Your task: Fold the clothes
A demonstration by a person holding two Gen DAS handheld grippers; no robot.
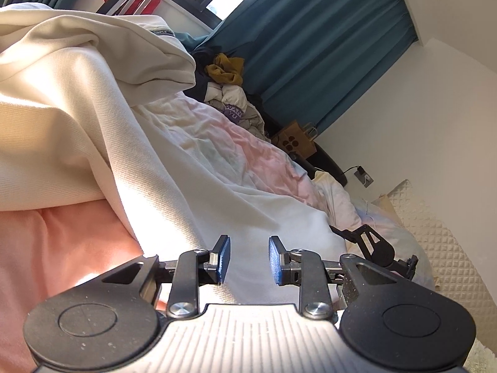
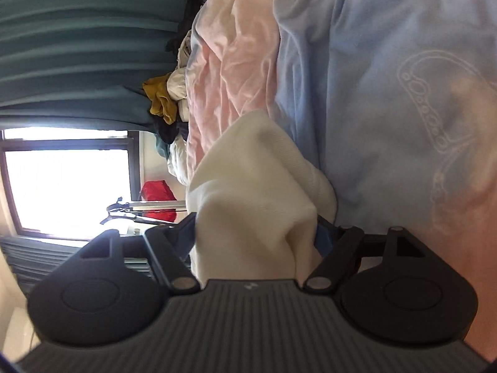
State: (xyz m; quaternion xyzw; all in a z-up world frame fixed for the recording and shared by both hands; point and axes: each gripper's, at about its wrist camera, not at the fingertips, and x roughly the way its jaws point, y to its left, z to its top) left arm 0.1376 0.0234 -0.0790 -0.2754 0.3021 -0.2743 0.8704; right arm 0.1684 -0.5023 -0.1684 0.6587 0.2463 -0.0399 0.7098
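Observation:
A cream knitted garment (image 1: 93, 108) lies heaped across the bed, its neck label showing at the top. One flap runs down under my left gripper (image 1: 250, 259). That gripper's blue pads (image 1: 224, 258) stand a little apart, nothing pinched between them, the cloth lying beneath. In the right wrist view a bunch of the same cream garment (image 2: 254, 186) fills the wide gap of my right gripper (image 2: 256, 236); the jaws stand far apart and the cloth sits loosely there. A black frame (image 1: 376, 248), seemingly the right gripper, shows at the flap's right edge.
The bed cover (image 1: 248, 149) is pink and pale blue (image 2: 372, 93), crumpled. A pile of other clothes (image 1: 226, 93) lies at the far end by the teal curtain (image 1: 326, 46). A brown paper bag (image 1: 296, 140), a quilted cream headboard (image 1: 435, 248) and a bright window (image 2: 68, 183) surround the bed.

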